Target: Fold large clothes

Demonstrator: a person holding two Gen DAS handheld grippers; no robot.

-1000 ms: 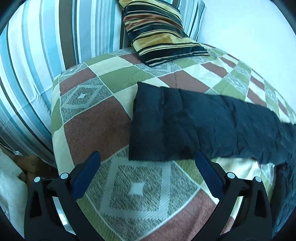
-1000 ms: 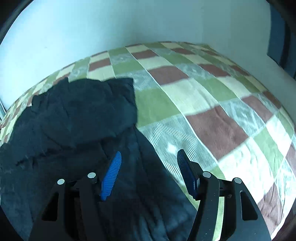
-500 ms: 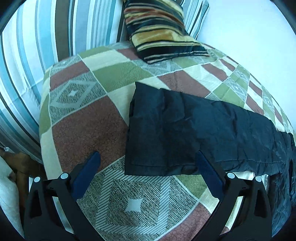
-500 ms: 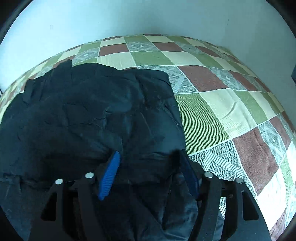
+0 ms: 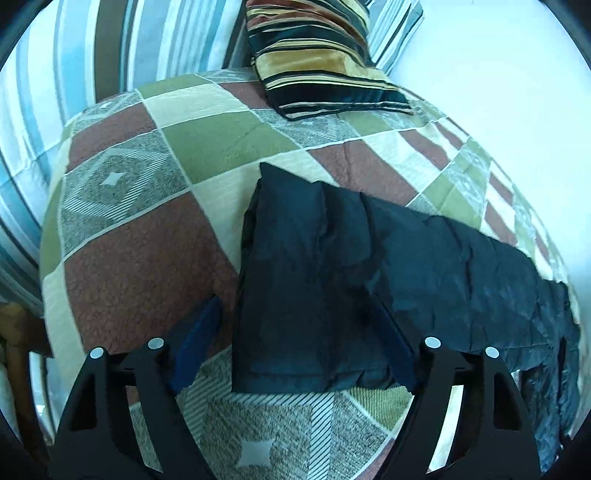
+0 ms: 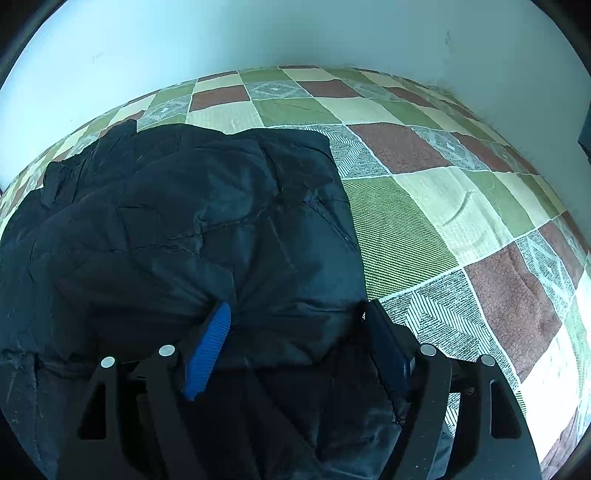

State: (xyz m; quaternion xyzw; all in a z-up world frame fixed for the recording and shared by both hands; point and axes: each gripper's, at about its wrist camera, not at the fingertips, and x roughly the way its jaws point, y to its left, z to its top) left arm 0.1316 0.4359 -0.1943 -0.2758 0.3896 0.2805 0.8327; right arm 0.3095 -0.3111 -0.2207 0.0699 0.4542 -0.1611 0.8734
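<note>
A large dark navy garment lies spread on a checked bedspread. Its narrow end reaches toward me in the left wrist view. My left gripper is open, its jaws either side of that end's hem, just above the cloth. In the right wrist view the garment's wider, crumpled part fills the left half. My right gripper is open, low over the garment's near right edge, with cloth between its blue pads.
A striped dark and gold cushion lies at the head of the bed, against a blue striped pillow. A pale wall runs along the far side. The bed's left edge drops off near my left gripper.
Both grippers have moved forward and down onto the garment. The left now straddles the narrow end's hem. The right has swung left over the wide part.
</note>
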